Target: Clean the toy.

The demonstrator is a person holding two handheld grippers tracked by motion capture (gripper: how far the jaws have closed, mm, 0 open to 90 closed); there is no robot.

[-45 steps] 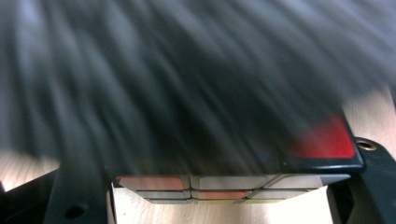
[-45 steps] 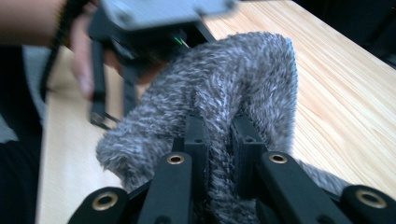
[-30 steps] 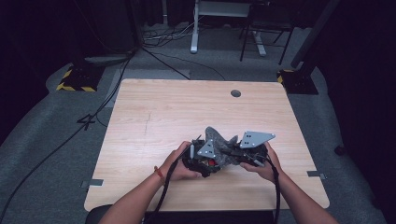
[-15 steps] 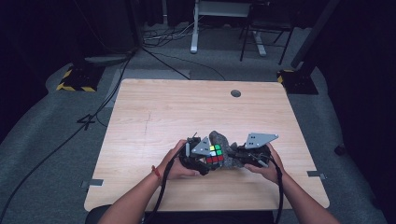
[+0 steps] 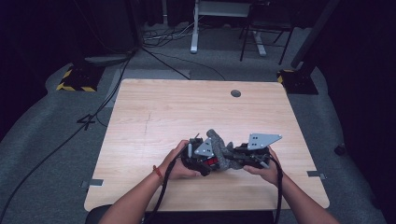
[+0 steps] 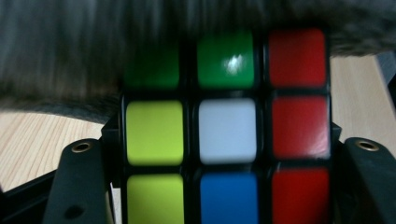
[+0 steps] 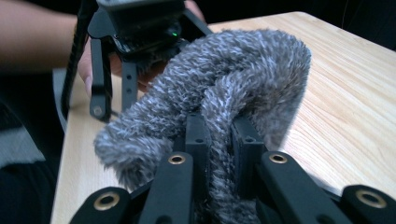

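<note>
while clamped on the rubik's cube [image 6: 226,130], left gripper [image 5: 201,158] sits near the table's front edge [image 5: 205,198], just left of the fuzzy grey cloth [image 7: 219,88] pinched by right gripper [image 7: 219,154], draped over the cube's top.

A pale wooden table [image 5: 154,116] with rounded corners stands on grey carpet [image 5: 51,140], lit brightly from above while the room beyond falls into near darkness. A round grey grommet [image 5: 236,93] sits in the tabletop near its far edge. Black cables [image 5: 93,116] run across the floor at the left. Yellow-and-black striped bases [image 5: 74,86] rest at both far corners of the table. Behind it stand a white desk leg [image 5: 194,28] and a dark chair frame [image 5: 261,37].
</note>
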